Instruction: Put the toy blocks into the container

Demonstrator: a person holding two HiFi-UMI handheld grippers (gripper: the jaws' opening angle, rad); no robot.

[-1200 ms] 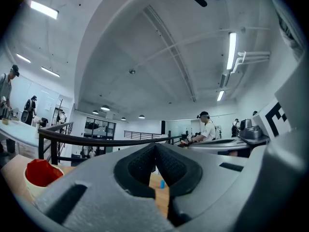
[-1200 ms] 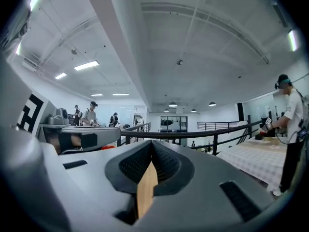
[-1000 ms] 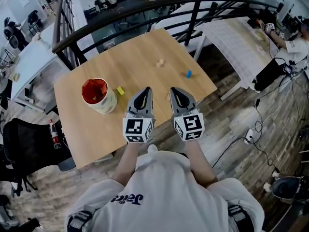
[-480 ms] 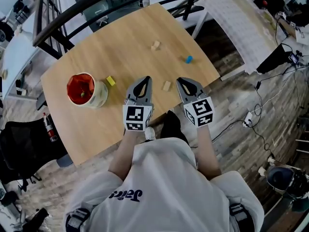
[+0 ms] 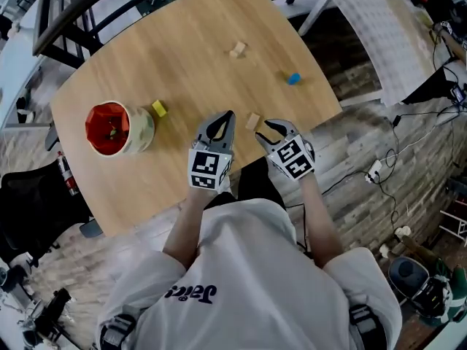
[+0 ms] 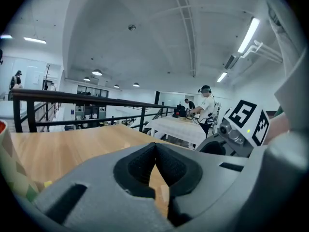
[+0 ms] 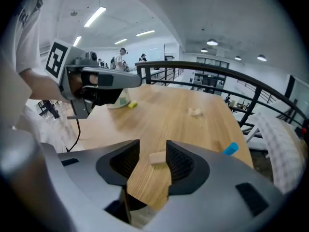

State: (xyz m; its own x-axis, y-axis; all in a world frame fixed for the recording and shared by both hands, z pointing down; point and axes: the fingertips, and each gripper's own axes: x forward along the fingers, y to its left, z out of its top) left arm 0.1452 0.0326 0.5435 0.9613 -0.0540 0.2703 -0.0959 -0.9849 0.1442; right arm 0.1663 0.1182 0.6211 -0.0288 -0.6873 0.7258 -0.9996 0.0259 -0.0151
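Small tan block (image 7: 158,157) on the wooden table (image 5: 182,64), lying in the gap of the right gripper (image 7: 152,149).

The right gripper's jaws have just been opening and stand spread. The block sits between them close to one pad, and I can't tell if it touches. The left gripper (image 5: 225,119) hovers just beside it with its jaws pressed together on nothing. Farther out lie a blue block (image 5: 293,79) and another tan block (image 5: 238,49). A yellow block (image 5: 159,109) sits just beside the red-lined container (image 5: 142,130) at the table's left, well apart from both grippers.
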